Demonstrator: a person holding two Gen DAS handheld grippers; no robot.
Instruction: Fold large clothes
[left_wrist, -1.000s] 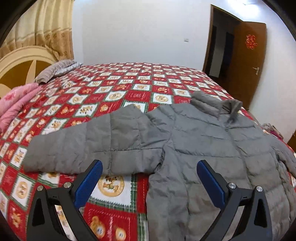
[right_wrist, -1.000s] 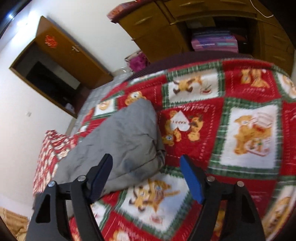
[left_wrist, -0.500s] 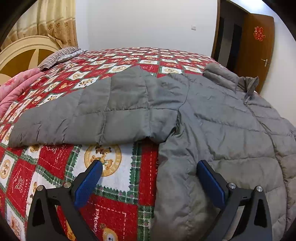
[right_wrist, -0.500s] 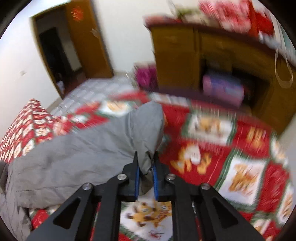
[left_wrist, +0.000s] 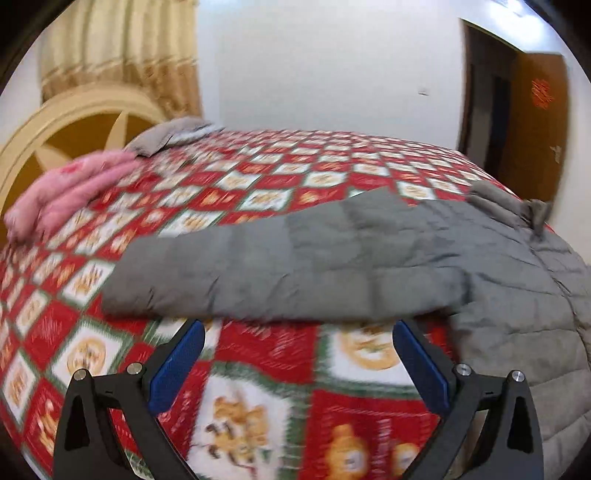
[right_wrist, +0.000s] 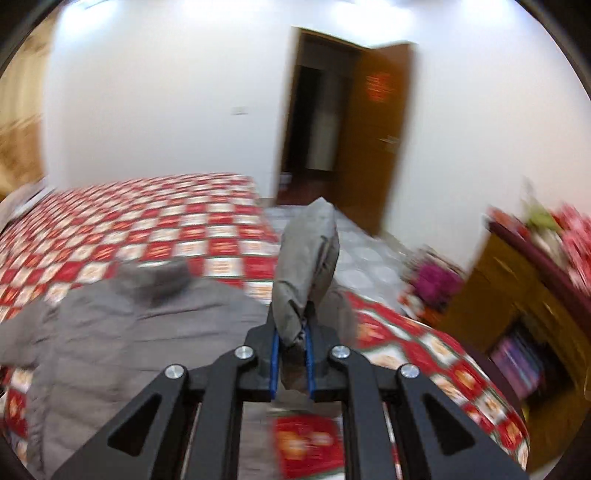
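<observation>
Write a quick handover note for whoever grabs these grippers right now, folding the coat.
Right gripper: shut on one sleeve cuff of the grey quilted puffer coat, lifted above the red patchwork bedspread.
Left gripper: open, empty, hovering near the other sleeve, which lies spread flat.
Done: one sleeve gripped.
Left: fold both sleeves across the coat's body, then fold the body.

bright room, motion blur, fisheye edge vignetting
</observation>
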